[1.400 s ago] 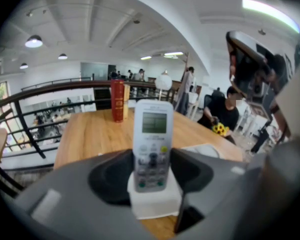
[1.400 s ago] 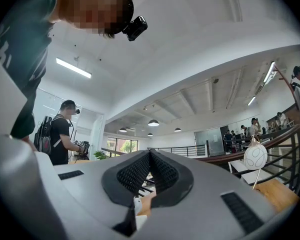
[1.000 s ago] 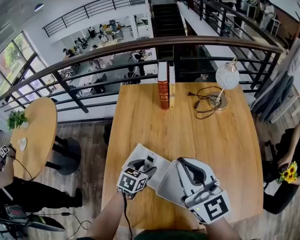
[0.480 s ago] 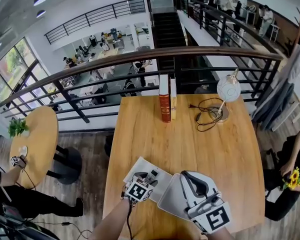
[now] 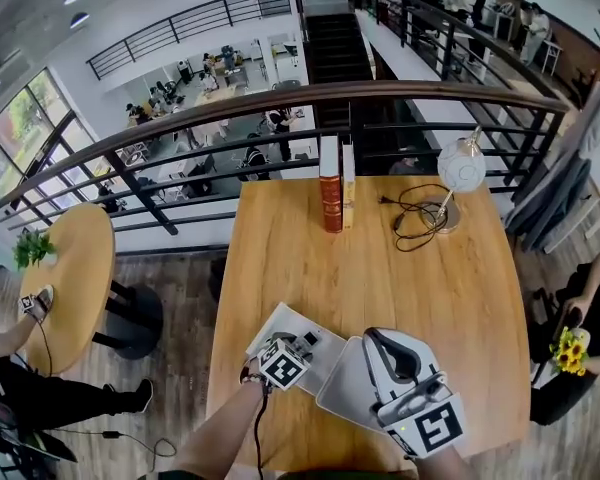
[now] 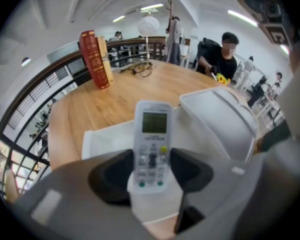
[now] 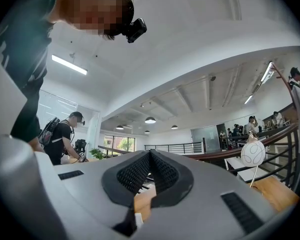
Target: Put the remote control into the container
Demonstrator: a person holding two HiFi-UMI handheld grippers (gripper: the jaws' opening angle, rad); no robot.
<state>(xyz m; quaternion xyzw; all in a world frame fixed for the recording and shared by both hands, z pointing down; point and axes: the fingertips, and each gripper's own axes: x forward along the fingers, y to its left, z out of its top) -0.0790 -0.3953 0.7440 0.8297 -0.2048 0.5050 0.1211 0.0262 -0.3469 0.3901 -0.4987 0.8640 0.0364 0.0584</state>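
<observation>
The left hand-held gripper point(image 6: 151, 168) clamps the remote control point(image 6: 152, 131) over the white sheet point(image 6: 109, 138) on the desk point(image 5: 380, 258), the right hand-held gripper point(image 7: 150, 160) is pinched closed and empty; carrying step, next likely a swing right over the container point(image 6: 217, 116).

Two books point(image 5: 333, 190) stand upright at the counter's point(image 5: 380, 278) far edge, by the railing point(image 5: 180, 133). To their right is a white lamp point(image 5: 461, 166) with its tangled cable point(image 5: 416, 213). A round table point(image 5: 75, 268) stands well apart at the left.

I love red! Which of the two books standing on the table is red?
The left book, the thicker one with the dark red spine. The book beside it is thinner and yellowish.
</observation>
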